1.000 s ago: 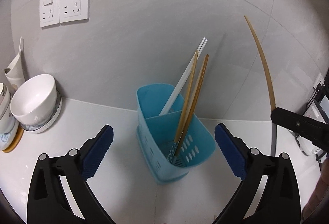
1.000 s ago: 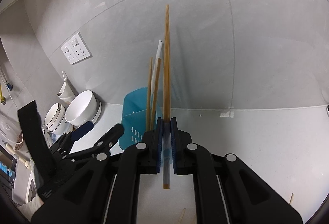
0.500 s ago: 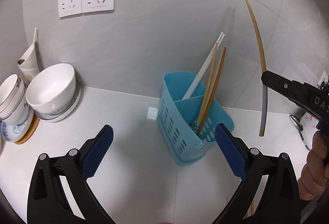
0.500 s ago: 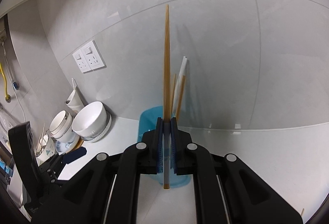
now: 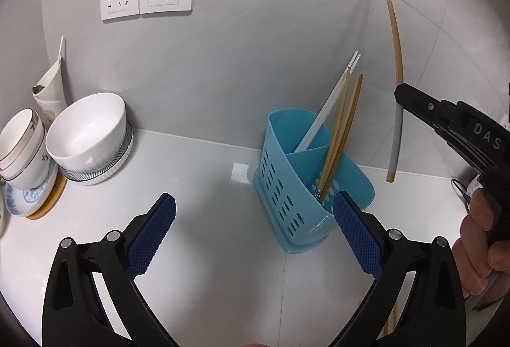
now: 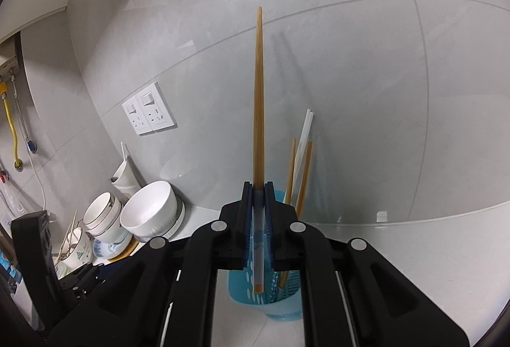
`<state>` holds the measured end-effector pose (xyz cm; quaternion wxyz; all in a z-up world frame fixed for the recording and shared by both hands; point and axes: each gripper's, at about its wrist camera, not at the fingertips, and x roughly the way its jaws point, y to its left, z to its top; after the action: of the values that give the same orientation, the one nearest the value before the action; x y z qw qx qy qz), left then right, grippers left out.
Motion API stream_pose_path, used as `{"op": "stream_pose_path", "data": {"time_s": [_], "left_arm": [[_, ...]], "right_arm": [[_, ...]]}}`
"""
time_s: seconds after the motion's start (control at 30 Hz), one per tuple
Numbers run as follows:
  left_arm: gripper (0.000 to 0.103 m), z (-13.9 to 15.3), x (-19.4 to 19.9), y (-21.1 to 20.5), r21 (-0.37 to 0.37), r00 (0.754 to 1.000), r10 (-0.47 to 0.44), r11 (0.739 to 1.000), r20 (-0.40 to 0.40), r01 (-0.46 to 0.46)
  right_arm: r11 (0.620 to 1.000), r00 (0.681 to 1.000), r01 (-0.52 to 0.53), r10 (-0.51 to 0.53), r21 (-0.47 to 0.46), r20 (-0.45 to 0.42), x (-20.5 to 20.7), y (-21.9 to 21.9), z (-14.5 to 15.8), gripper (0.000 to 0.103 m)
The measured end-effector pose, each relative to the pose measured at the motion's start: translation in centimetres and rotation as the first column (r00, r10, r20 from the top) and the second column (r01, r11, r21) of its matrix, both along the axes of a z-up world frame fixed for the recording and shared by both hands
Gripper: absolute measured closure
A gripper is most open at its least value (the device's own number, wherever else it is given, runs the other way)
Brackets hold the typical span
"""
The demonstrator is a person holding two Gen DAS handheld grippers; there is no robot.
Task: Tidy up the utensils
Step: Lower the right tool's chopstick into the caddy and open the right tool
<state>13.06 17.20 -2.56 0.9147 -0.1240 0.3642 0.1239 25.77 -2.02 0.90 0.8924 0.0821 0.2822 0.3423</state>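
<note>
The right gripper (image 6: 258, 210) pinches one wooden chopstick (image 5: 396, 60) upright in the air beside the blue caddy (image 5: 287, 187), which holds two wooden chopsticks (image 5: 339, 136) and two white ones (image 5: 328, 104), while the left gripper (image 5: 253, 230) hangs spread and empty nearby.

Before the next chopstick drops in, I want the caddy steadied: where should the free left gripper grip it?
Grip the blue caddy across its perforated side walls, low down, coming from the front where the left gripper already faces it open. The chopsticks lean out of the top towards the wall, so the rim is crowded.
</note>
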Motion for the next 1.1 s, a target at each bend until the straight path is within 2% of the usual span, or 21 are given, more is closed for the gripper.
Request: {"op": "stream_pose_path", "data": {"time_s": [0.27,0.93,1.03,1.1], "left_arm": [[0.006,-0.5,-0.1,0.6,-0.013,1.0,0.01,1.0,-0.015,-0.01],[0.006,-0.8,0.2,1.2,-0.019,0.999,0.02,1.0,-0.025,-0.021],[0.006,-0.7,0.2,1.2,-0.017,0.999,0.021,1.0,-0.025,-0.022],[0.006,-0.8,0.3,1.2,-0.014,0.999,0.022,1.0,-0.026,-0.023]], "right_arm": [[1.0,1.0,0.022,-0.022,-0.008,0.017,0.1,1.0,-1.7,0.096],[0.996,0.998,0.04,-0.044,-0.079,-0.049,0.6,2.6,-6.3,0.096],[0.993,0.998,0.046,-0.05,-0.109,-0.035,0.2,2.8,-6.3,0.092],[0.991,0.998,0.047,-0.051,-0.122,-0.029,0.1,2.8,-6.0,0.08]]}}
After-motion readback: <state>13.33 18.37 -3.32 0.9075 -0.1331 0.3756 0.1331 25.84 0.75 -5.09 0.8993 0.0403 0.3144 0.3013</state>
